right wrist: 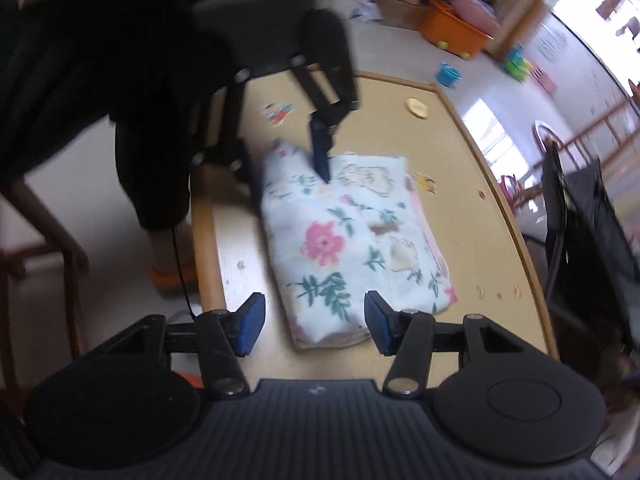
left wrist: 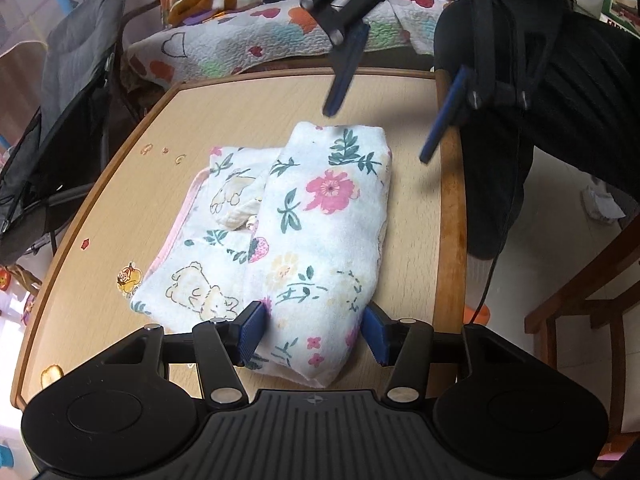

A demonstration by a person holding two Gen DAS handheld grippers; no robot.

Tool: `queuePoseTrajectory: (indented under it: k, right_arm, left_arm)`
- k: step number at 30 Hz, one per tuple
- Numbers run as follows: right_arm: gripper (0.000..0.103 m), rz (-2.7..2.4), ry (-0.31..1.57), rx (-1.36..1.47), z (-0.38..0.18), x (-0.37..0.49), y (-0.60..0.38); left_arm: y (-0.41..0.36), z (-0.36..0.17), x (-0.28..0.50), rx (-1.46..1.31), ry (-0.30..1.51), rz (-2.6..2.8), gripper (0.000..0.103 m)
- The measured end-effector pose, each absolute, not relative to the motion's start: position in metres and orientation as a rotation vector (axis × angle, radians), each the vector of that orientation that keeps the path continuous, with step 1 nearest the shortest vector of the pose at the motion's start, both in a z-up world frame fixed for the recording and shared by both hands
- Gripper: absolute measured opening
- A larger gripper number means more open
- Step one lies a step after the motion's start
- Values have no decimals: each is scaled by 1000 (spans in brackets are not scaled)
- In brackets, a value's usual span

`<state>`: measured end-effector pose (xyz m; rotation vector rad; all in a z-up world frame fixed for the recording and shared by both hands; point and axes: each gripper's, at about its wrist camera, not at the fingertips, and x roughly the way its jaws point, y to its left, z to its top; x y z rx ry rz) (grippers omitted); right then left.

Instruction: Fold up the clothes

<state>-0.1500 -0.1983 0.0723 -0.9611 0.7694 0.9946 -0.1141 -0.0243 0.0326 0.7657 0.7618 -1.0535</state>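
Because the folded floral garment (left wrist: 320, 216) lies near the front edge of the wooden surface (left wrist: 120, 208) with its long axis running from one gripper toward the other, we read the coming move as turning on its two short ends. Seen from the left wrist, the left gripper (left wrist: 316, 330) straddles the near end: its jaws stand part open, one blue pad on each side of the fold, and we cannot tell whether they press the cloth. Opposite it, the right gripper (left wrist: 378, 132) hangs above the far end, jaws apart and empty, clear of the fabric. From the right wrist, the right gripper (right wrist: 314, 326) shows the same end lying just beyond its pads, off-centre toward one of them. Both grippers point steeply downward. We judge the left nearer to a grasp; folding looks well advanced.
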Motion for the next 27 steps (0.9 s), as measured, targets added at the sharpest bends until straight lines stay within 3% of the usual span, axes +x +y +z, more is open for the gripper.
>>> queuePoseTrajectory:
  k: [18,22,27]
  right_arm:
    - [49,958,756,-1078,35,-138,-187]
    - [35,967,820,-1014,37,-131,-188]
    - [32,956,894,-931,39,-121,-186]
  left_arm:
    - [-22,29,-107,724,767,-1046,54]
    - [-22,29,-107,722,772,-1040,54]
    - [-24,30,-107,724,782,-1033,53]
